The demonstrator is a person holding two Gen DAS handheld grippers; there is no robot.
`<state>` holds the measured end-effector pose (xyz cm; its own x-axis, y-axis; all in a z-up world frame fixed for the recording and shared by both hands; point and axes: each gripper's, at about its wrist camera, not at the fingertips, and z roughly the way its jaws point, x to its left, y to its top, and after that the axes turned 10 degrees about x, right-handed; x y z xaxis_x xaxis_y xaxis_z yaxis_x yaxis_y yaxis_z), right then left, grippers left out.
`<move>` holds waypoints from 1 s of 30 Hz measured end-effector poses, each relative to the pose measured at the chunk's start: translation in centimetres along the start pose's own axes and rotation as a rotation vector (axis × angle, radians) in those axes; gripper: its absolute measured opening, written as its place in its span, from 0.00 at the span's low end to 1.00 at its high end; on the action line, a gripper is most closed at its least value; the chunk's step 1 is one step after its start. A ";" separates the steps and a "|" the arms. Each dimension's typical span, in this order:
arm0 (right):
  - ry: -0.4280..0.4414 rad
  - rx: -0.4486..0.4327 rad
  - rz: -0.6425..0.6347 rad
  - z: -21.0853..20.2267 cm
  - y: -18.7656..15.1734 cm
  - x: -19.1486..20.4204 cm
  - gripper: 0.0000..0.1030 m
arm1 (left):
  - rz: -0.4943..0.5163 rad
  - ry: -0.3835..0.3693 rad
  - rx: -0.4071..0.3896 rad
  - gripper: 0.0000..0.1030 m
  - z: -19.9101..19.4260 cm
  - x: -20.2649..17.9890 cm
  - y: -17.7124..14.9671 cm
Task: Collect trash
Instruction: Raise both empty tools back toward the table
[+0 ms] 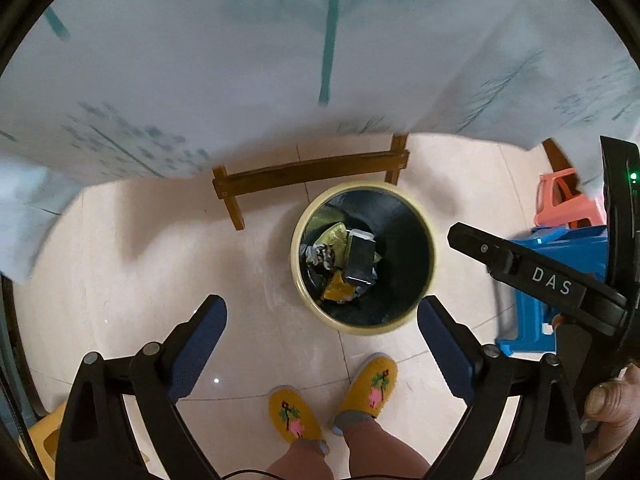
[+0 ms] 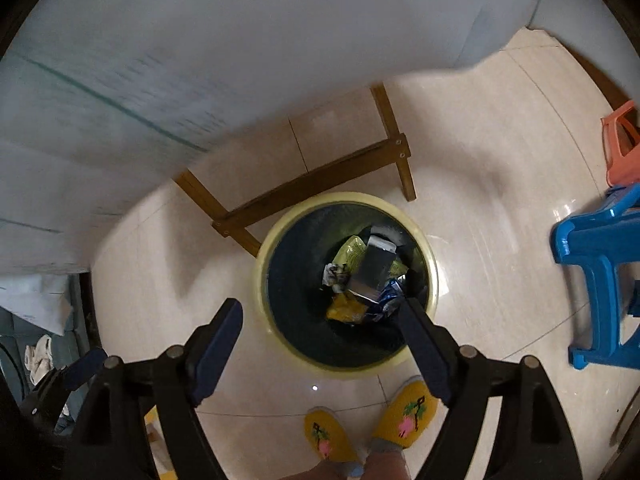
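Left gripper (image 1: pixel 322 324) and right gripper (image 2: pixel 322 322) both spread wide, nothing between fingers, hanging over round trash bin (image 2: pixel 276 236) on glossy beige tile floor (image 1: pixel 140 280). Wrappers and a grey box (image 2: pixel 372 270) inside bin. Cloth-draped tabletop (image 1: pixel 240 80) behind; blue stool (image 2: pixel 592 248) right.

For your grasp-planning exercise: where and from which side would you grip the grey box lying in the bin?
Probably from straight above, jaws across the narrow width of the grey box. It lies tilted on the wrappers, deep inside the bin, whose walls block any sideways approach. Its long flat sides suit the pads.
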<state>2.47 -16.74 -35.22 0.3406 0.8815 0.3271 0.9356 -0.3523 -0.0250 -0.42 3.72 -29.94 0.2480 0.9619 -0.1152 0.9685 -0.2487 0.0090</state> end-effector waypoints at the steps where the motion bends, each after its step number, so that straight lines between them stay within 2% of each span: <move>1: 0.004 -0.002 0.002 -1.0 -0.1 0.3 0.79 | 0.005 -0.003 -0.003 0.92 -1.4 -0.1 -0.1; 12: 0.026 -0.051 0.016 -15.1 -3.9 4.4 0.79 | 0.089 -0.064 -0.095 0.92 -17.6 -0.2 -0.7; 16: 0.002 -0.109 -0.009 -20.9 -5.3 6.1 0.79 | 0.128 -0.121 -0.149 0.92 -23.0 0.0 -0.9; 20: 0.003 -0.189 -0.034 -26.0 -6.0 8.0 0.79 | 0.177 -0.142 -0.222 0.92 -26.5 -0.3 -0.9; 23: -0.010 -0.240 -0.056 -28.2 -6.4 9.4 0.79 | 0.204 -0.151 -0.266 0.92 -28.6 -0.2 -0.5; 26: 0.000 -0.254 -0.063 -29.3 -6.4 10.3 0.79 | 0.225 -0.153 -0.294 0.92 -30.4 -0.2 0.2; 30: -0.031 -0.279 -0.093 -30.2 -6.0 11.7 0.79 | 0.216 -0.137 -0.350 0.92 -32.7 0.1 1.1</move>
<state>-1.99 -13.79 -2.71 0.2617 0.9216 0.2867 0.9026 -0.3389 0.2655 1.36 7.27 2.54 0.4641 0.8619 -0.2042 0.8486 -0.3665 0.3815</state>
